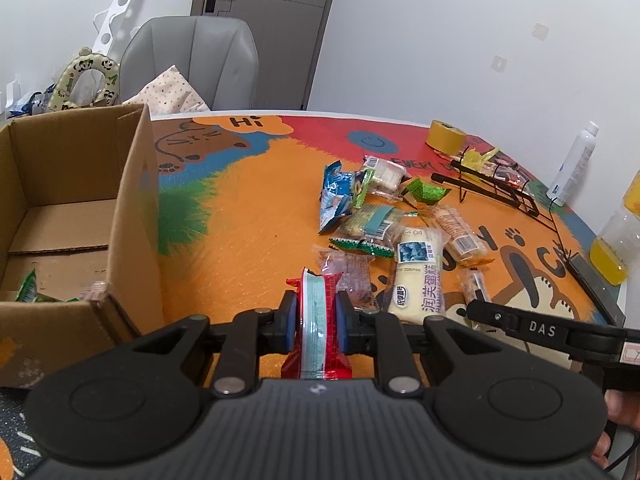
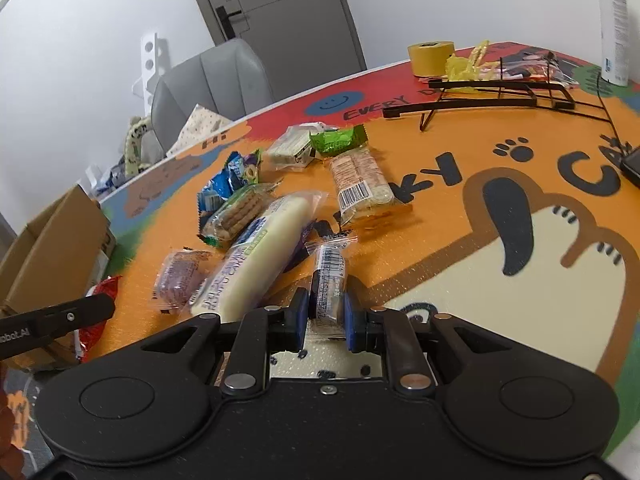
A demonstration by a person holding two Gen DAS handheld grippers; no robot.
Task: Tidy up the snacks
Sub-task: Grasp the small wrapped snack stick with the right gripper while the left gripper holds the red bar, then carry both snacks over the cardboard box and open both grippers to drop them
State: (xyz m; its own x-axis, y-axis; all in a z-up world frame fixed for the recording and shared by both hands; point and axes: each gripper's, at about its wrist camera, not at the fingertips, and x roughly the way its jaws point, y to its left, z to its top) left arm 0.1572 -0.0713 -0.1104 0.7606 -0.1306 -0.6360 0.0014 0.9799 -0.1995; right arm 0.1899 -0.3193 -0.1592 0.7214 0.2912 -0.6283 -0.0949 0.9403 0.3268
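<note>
My left gripper [image 1: 316, 316] is shut on a red snack packet [image 1: 318, 320] with a pale blue stripe, held just right of the open cardboard box [image 1: 132, 216]. A green packet [image 1: 30, 290] lies in the box's near corner. My right gripper [image 2: 325, 314] is shut on a small clear-wrapped snack [image 2: 330, 276] with dark print, low over the mat. Beside it lie a long white cake roll [image 2: 260, 252], a purple-filled clear packet [image 2: 178, 276], a biscuit pack [image 2: 236, 216], a blue bag [image 2: 226, 180] and a barcode-labelled cracker pack [image 2: 360, 184].
A colourful cartoon mat [image 1: 248, 216] covers the table. A black wire rack [image 2: 492, 96], a yellow tape roll [image 2: 430, 56], a white spray bottle [image 2: 612, 24] and a bottle of yellow liquid [image 1: 616, 240] stand at the right. A grey chair [image 1: 192, 60] is behind the table.
</note>
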